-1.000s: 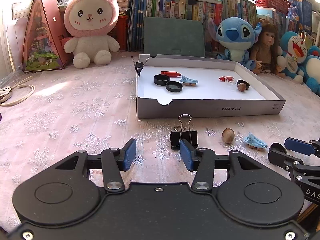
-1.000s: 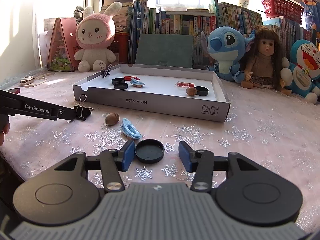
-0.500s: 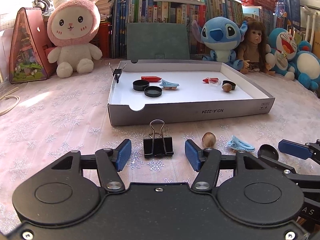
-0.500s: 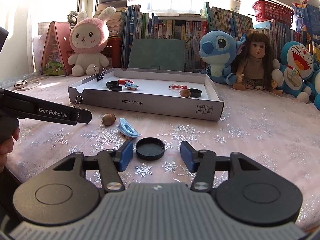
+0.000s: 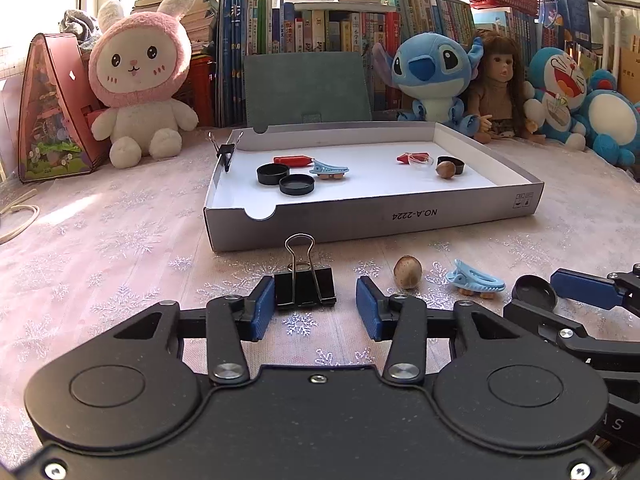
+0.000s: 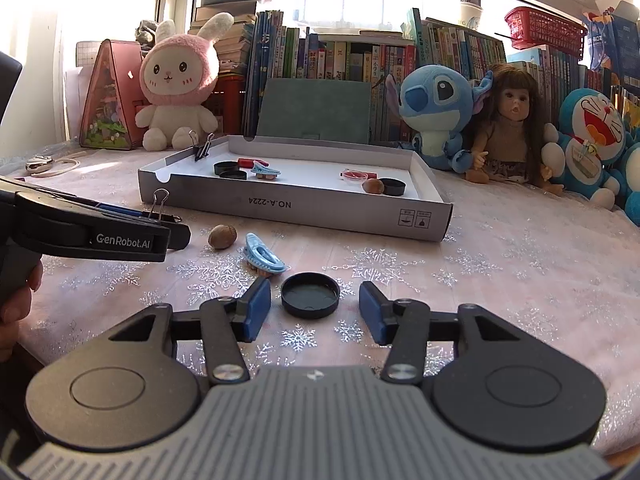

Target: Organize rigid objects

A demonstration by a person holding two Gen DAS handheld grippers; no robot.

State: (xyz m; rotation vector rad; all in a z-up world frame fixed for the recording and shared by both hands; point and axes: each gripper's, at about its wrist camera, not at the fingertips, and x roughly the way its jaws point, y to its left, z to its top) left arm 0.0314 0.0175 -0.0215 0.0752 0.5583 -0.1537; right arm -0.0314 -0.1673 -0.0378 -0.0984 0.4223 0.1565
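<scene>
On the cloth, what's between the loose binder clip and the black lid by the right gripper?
A nut and then a blue hair clip lie between the binder clip and the lid; both wrist views show it.

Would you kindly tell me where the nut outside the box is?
The nut lies on the tablecloth before the box, between binder clip and blue hair clip.

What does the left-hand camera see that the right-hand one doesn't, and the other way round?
Only the left wrist view shows the whole black binder clip sitting between the open left claw, its wire handles standing up.

Only the right wrist view shows the red-capped white bottle on top of the books, and the left claw's side with its printed name.

Both show the white tray holding small items, the nut and blue clip on the tablecloth in front of it, the black lid between the open right claw, and the plush toys.
</scene>
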